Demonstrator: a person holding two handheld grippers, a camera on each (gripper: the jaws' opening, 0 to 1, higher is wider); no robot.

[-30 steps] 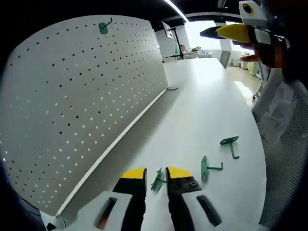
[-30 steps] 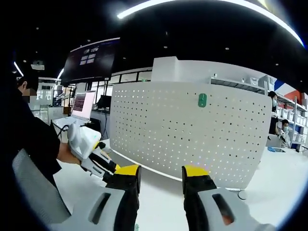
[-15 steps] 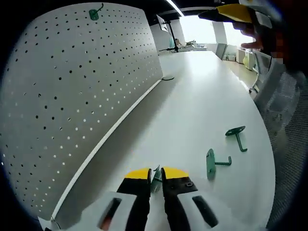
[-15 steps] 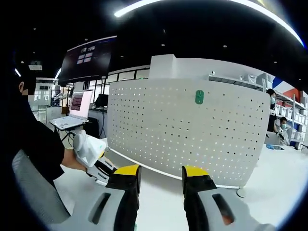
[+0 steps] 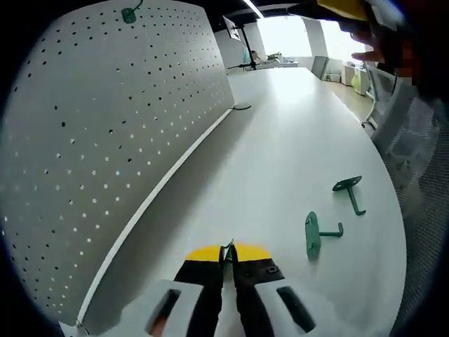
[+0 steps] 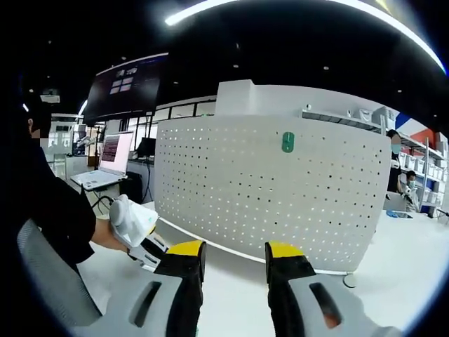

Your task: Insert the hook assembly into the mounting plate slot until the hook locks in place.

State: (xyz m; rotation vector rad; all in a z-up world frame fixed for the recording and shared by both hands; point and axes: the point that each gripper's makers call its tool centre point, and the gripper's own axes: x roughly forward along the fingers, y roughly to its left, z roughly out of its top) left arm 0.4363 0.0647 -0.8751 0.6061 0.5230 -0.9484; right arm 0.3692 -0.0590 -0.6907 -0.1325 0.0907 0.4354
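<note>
Gripping a green hook [image 5: 228, 250] by a thin edge, the left claw [image 5: 227, 254] is seen nearly closed, low over the white surface [image 5: 280, 161]. The right claw [image 6: 235, 254] is held wide and empty, facing the pegboard [image 6: 273, 189]. Two more hooks [image 5: 313, 234] [image 5: 350, 192] lie to the right; one [image 6: 287, 142] is already mounted up high. Slippage or twisting is judged likely, given the shallow pinch. Most of the held hook is hidden between the jaws, so its orientation cannot be determined.
</note>
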